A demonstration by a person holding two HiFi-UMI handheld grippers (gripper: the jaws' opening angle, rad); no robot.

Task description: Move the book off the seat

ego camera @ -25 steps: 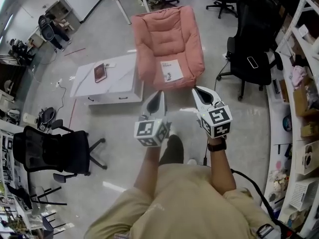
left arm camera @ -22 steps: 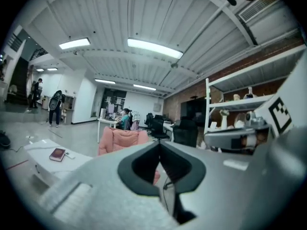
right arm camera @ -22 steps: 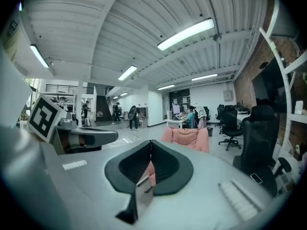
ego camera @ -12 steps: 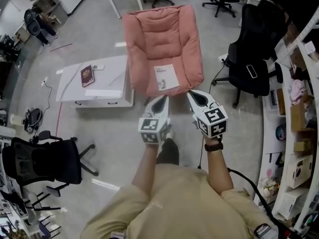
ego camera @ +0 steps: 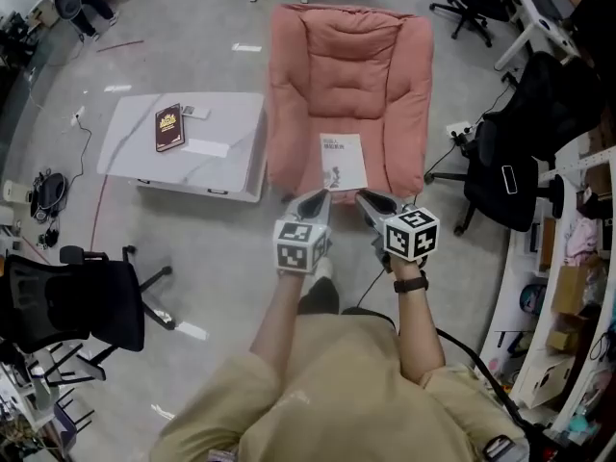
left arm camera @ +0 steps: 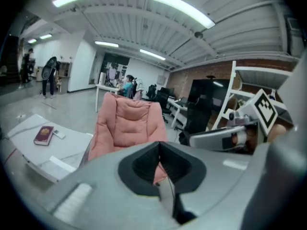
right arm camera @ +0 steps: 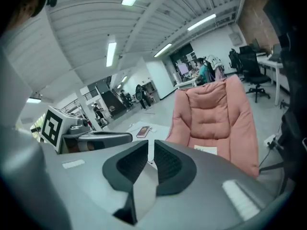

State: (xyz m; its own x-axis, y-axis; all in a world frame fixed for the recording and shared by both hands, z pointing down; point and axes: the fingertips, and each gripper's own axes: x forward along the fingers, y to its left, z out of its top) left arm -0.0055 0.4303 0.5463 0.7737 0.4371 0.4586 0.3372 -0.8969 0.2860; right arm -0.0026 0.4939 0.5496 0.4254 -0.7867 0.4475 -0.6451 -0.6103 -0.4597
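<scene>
A thin white book (ego camera: pixel 344 161) lies flat on the front right of the pink armchair's seat (ego camera: pixel 300 157); the right gripper view shows the book (right arm camera: pixel 206 150) too. Both grippers hover side by side in front of the seat's front edge, pointing at the chair and apart from the book. My left gripper (ego camera: pixel 316 198) is shut and holds nothing, its fingers meeting in its own view (left arm camera: pixel 159 146). My right gripper (ego camera: pixel 364 198) has just been opening. A narrow gap shows between its pads (right arm camera: pixel 151 147), with nothing in it.
A low white table (ego camera: pixel 212 162) stands left of the armchair and carries a dark red book (ego camera: pixel 168 127) and a small white object. Black office chairs stand at the right (ego camera: pixel 510 166) and at the near left (ego camera: pixel 67 296). Shelves line the right wall.
I have come closer to the armchair, which now fills more of the head view. Both grippers have dropped lower and moved forward to the front edge of the seat.
</scene>
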